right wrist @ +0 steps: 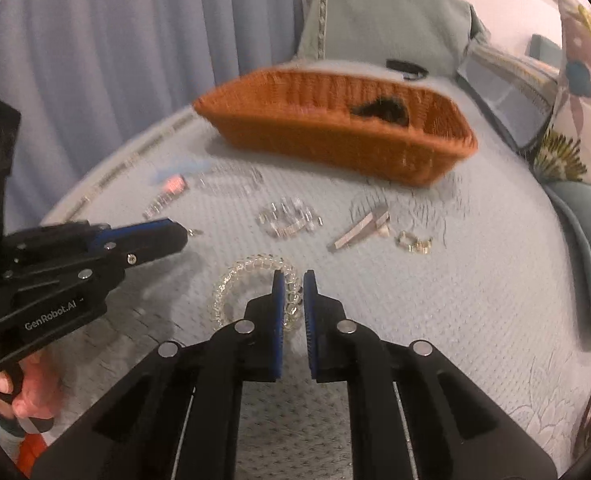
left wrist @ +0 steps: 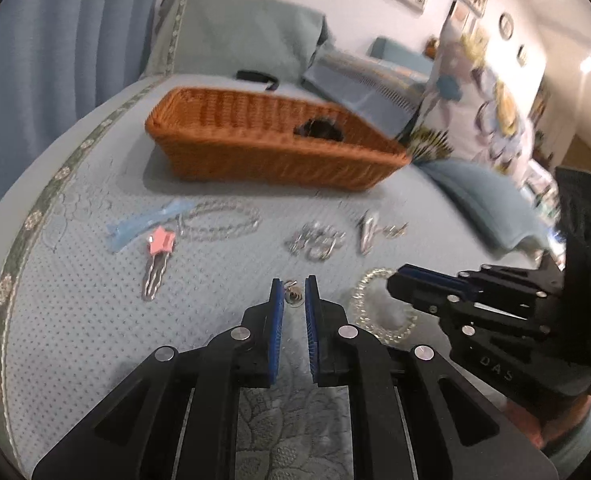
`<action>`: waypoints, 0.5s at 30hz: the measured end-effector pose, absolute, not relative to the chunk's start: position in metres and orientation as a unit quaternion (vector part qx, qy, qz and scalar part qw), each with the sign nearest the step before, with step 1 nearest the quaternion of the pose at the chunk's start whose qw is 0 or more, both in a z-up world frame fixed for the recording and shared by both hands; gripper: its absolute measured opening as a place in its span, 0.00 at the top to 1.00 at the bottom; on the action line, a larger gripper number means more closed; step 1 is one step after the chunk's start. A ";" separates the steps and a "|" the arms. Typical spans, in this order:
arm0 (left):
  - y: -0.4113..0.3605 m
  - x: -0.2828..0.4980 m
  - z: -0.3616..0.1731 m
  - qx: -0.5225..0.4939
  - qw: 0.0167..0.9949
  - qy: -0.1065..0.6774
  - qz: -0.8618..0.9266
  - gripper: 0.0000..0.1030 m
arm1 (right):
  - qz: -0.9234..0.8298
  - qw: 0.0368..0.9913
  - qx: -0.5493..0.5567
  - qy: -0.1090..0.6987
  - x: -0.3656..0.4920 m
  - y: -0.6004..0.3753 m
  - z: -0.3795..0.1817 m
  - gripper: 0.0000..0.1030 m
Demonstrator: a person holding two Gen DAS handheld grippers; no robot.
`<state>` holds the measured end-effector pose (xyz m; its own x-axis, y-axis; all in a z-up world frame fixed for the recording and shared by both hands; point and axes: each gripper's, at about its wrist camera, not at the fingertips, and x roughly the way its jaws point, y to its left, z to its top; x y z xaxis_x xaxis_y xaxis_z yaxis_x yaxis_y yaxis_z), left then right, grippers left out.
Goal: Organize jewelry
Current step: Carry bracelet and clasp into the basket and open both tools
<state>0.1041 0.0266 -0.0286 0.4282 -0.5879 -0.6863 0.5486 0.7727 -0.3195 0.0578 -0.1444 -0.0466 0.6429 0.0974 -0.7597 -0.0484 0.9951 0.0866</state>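
A bed (left wrist: 95,300) spread with a pale blue dotted quilt serves as the sorting ground, jewelry scattered across it in front of an orange wicker basket (left wrist: 263,156) that sits at the far side with something dark inside.

The left gripper (left wrist: 294,294) hangs low over the quilt with its blue pads drawn close; a small metal earring (left wrist: 293,295) shows in the narrow gap at the tips, though whether the pads actually pinch it cannot be told from here. Just to its right, the right gripper (right wrist: 293,292) is likewise closed to a slit, its tips over the near right edge of a clear coiled hair tie (right wrist: 251,292) lying on the quilt; the coil appears beside and behind the left finger, and a grip on it cannot be confirmed.

Farther off, from left to right, lie a pale blue hair clip (left wrist: 143,226), a pink star hairpin (left wrist: 157,256), a beaded chain (left wrist: 219,220), a heap of silver pieces (left wrist: 315,240) and a silver clip (left wrist: 367,230). A hand (right wrist: 23,392) grasps the left gripper's handle. Blue curtains (left wrist: 55,60) and pillows (left wrist: 235,36) stand beyond the basket.
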 end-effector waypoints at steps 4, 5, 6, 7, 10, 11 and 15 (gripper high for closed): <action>0.041 0.106 -0.013 -0.056 0.849 0.396 -0.346 0.91 | 0.041 0.920 0.033 0.389 0.053 -0.145 -0.024 0.93; 0.043 0.107 -0.009 -0.065 0.849 0.393 -0.348 0.91 | 0.038 0.923 0.036 0.382 0.052 -0.147 -0.018 0.93; 0.045 0.108 -0.002 -0.072 0.850 0.387 -0.350 0.91 | 0.036 0.926 0.040 0.375 0.053 -0.150 -0.012 0.93; 0.047 0.109 0.004 -0.073 0.852 0.380 -0.353 0.91 | 0.034 0.928 0.043 0.368 0.052 -0.152 -0.006 0.93; 0.043 0.117 0.020 -0.074 0.857 0.368 -0.354 0.91 | 0.026 0.938 0.049 0.344 0.058 -0.163 0.017 0.93; 0.042 0.123 0.026 -0.074 0.860 0.364 -0.350 0.91 | 0.024 0.939 0.051 0.338 0.060 -0.166 0.022 0.93; 0.034 0.146 0.044 -0.065 0.870 0.345 -0.348 0.91 | 0.007 0.950 0.050 0.308 0.089 -0.179 0.048 0.93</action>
<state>0.1458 0.0338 0.0435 0.5205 -0.6496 -0.5542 0.5604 0.7496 -0.3523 0.0889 -0.1794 0.0477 0.8099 0.0434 -0.5850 0.0186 0.9949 0.0995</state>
